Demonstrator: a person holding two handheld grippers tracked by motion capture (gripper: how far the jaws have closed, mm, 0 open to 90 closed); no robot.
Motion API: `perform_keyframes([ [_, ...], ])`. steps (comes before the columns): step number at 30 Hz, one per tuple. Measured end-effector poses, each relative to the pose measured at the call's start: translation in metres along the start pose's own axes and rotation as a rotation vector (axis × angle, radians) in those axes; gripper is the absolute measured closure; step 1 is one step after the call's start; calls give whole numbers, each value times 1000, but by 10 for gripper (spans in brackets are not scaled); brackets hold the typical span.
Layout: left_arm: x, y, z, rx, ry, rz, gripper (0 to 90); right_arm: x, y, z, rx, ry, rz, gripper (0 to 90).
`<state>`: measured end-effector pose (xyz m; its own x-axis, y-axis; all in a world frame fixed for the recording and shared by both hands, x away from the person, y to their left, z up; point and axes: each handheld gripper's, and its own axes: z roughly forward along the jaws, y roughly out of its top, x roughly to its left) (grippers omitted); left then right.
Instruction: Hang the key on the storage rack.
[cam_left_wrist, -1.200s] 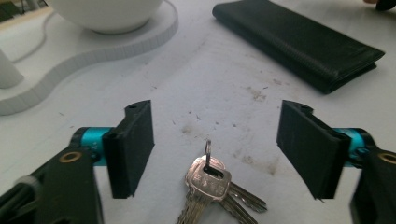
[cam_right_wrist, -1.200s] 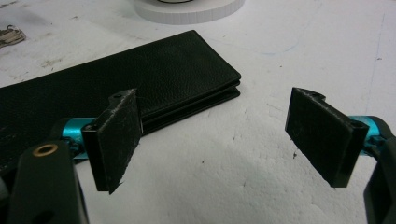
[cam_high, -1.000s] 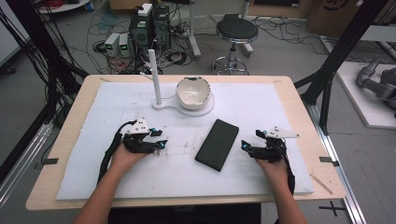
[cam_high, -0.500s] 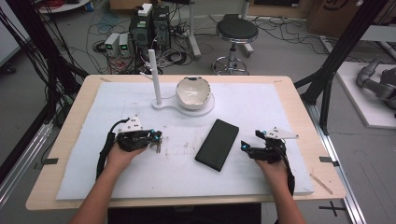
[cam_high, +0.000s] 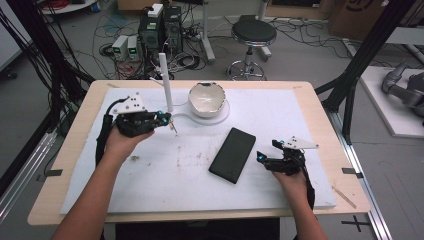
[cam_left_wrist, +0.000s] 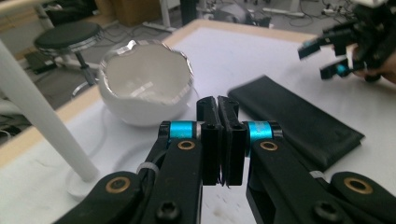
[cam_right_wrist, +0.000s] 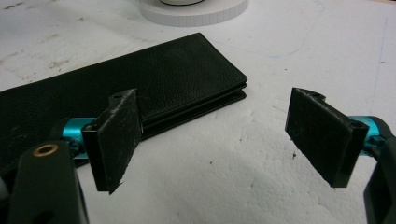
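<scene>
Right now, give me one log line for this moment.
left gripper: shut, empty, raised | right gripper: open beside wallet | bowl: untouched

A black leather wallet (cam_high: 232, 154) is seen lying flat and closed on the white mat, right of centre, set at a slant with one short end turned toward the white bowl and the other toward the table's near edge; a fine grained surface and stacked folded layers along one edge are shown in the right gripper view (cam_right_wrist: 140, 88); nothing is seen touching it (cam_left_wrist: 299, 123).
</scene>
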<state>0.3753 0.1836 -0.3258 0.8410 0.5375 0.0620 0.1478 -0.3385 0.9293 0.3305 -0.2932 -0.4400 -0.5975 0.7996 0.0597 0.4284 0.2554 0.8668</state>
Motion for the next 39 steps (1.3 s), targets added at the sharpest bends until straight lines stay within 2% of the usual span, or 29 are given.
perform_keyframes([
  [2,10,16,-1,-23,9,-5,879,0,0,0,0,1,0,191],
  [4,14,21,-1,-23,8,-5,879,0,0,0,1,0,1,191],
  [11,44,49,3,-32,72,-7,879,0,0,1,6,-2,-1,191],
  [16,60,62,7,-12,107,-1,879,0,-1,2,11,-4,-3,191],
  [23,78,66,7,0,162,-16,879,0,-1,1,17,-5,-2,191],
  [29,88,68,7,2,184,-29,879,0,-1,3,23,-10,-3,191],
  [33,89,70,10,3,189,-30,879,1,-1,4,24,-8,-3,191],
  [39,94,66,15,35,210,-35,880,1,-1,3,24,-4,-2,192],
])
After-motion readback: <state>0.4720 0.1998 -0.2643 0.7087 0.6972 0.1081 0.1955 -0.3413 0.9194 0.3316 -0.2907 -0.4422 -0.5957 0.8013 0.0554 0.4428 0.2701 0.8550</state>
